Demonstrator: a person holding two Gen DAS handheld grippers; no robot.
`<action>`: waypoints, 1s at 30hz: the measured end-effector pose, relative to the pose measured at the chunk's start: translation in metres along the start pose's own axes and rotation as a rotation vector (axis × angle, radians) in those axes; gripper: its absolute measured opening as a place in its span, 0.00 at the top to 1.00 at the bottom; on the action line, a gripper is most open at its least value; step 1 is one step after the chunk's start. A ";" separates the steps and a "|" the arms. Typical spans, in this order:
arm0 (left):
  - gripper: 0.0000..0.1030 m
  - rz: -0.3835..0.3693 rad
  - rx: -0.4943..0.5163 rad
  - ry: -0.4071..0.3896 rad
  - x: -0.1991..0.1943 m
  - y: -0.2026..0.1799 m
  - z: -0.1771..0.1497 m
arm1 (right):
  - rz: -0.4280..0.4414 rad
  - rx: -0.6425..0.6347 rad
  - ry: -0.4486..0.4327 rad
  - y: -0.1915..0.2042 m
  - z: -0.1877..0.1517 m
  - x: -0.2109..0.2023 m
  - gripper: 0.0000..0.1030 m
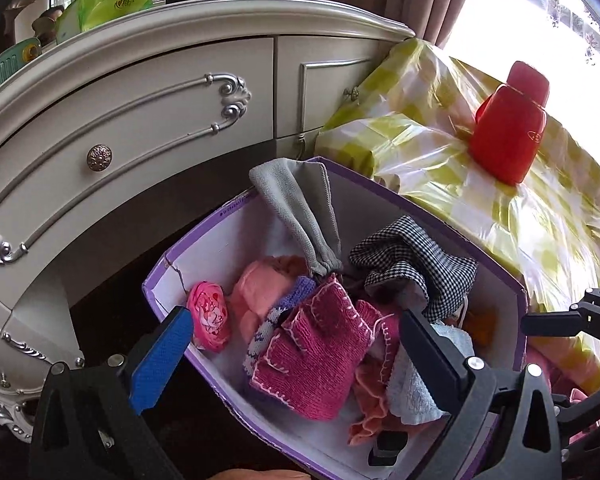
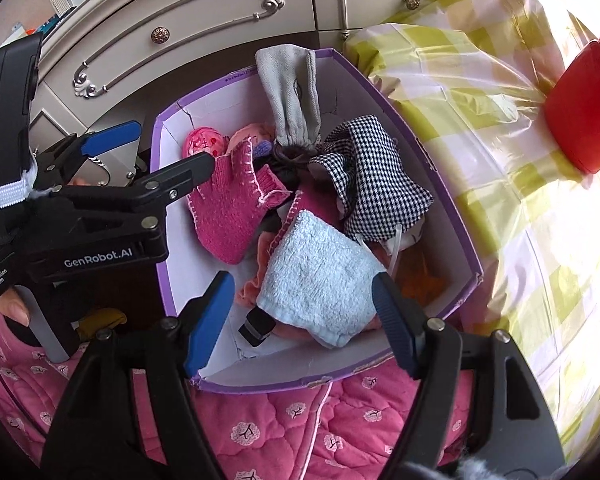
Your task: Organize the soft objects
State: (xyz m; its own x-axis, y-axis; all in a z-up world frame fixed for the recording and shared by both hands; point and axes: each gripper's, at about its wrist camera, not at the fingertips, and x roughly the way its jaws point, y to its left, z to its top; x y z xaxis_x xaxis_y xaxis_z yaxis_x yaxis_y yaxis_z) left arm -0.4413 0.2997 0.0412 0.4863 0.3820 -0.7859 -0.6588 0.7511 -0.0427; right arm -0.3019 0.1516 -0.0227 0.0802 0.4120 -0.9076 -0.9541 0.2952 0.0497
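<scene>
A purple box (image 1: pixel 168 264) (image 2: pixel 452 216) holds several soft things: a magenta knit piece (image 1: pixel 316 360) (image 2: pixel 232 208), a light blue towel (image 2: pixel 320 280) (image 1: pixel 412 388), a black-and-white checked pouch (image 1: pixel 416 268) (image 2: pixel 372 184), a grey pouch (image 1: pixel 296 208) (image 2: pixel 292 96) leaning on the far wall, and a pink rose-print roll (image 1: pixel 209 316) (image 2: pixel 202 140). My left gripper (image 1: pixel 296 344) is open over the box, above the knit piece; it also shows in the right wrist view (image 2: pixel 160 148). My right gripper (image 2: pixel 304 316) is open and empty, over the towel at the box's near end.
A cream dresser (image 1: pixel 140 120) with drawers stands behind the box. A yellow-checked plastic cover (image 1: pixel 500 208) (image 2: pixel 500 120) lies right of the box, with a red container (image 1: pixel 508 132) (image 2: pixel 584 104) on it. A pink quilted cloth (image 2: pixel 300 420) lies under the box's near end.
</scene>
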 end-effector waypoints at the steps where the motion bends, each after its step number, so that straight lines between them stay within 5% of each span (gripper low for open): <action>1: 0.00 0.001 0.000 0.001 0.000 0.000 0.000 | 0.000 0.000 0.002 0.000 0.000 0.001 0.28; 30: 0.00 0.007 0.025 0.012 0.002 -0.003 0.001 | 0.006 0.022 0.025 -0.002 -0.002 0.008 0.28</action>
State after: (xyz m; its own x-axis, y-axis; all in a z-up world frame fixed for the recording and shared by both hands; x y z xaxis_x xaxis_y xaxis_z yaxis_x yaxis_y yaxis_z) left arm -0.4374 0.2988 0.0405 0.4752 0.3806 -0.7933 -0.6474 0.7618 -0.0222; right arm -0.2996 0.1524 -0.0310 0.0667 0.3920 -0.9176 -0.9481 0.3115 0.0642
